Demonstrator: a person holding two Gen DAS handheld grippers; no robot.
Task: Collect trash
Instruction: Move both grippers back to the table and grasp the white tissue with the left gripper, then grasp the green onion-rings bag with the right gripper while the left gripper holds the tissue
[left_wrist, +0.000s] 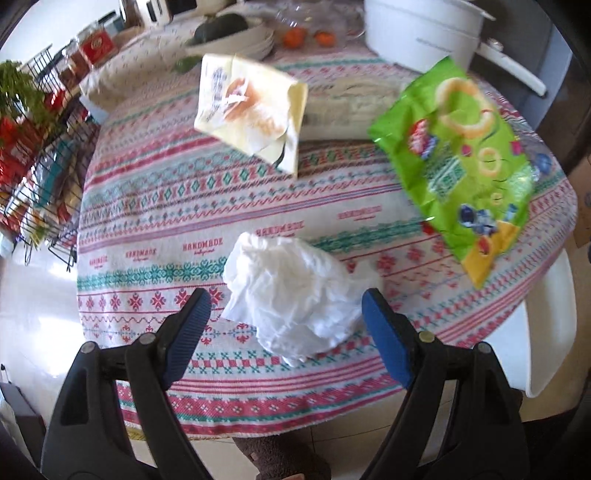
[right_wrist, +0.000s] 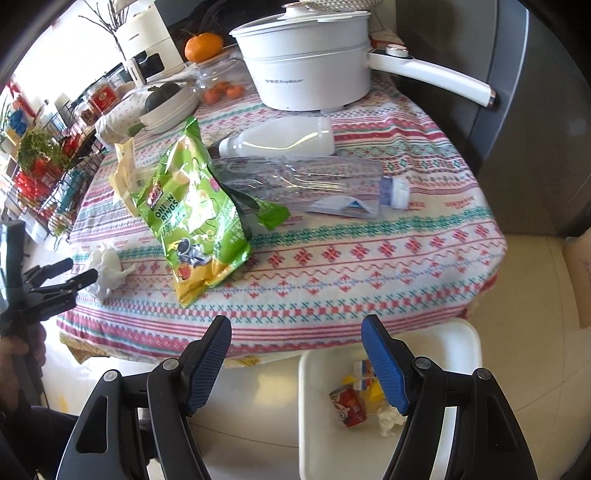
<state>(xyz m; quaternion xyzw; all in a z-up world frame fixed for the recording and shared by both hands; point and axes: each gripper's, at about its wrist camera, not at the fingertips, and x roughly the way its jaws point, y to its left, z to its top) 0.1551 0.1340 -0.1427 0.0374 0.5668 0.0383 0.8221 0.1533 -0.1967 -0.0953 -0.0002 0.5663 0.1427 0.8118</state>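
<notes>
Left gripper (left_wrist: 286, 308), jaws spread wide, straddles a crumpled white tissue (left_wrist: 291, 295) lying near the table's front edge; neither finger touches it. Right gripper (right_wrist: 295, 332), jaws likewise apart and empty, hangs above a white bin (right_wrist: 317, 424) on the floor beside the table. Beyond, a green onion-ring bag (right_wrist: 192, 206) lies with its long axis running front to back, yellow end nearest. Farther back, a clear bottle (right_wrist: 306, 184) lies crosswise, cap pointing right; a white bottle (right_wrist: 280, 142) lies behind it.
</notes>
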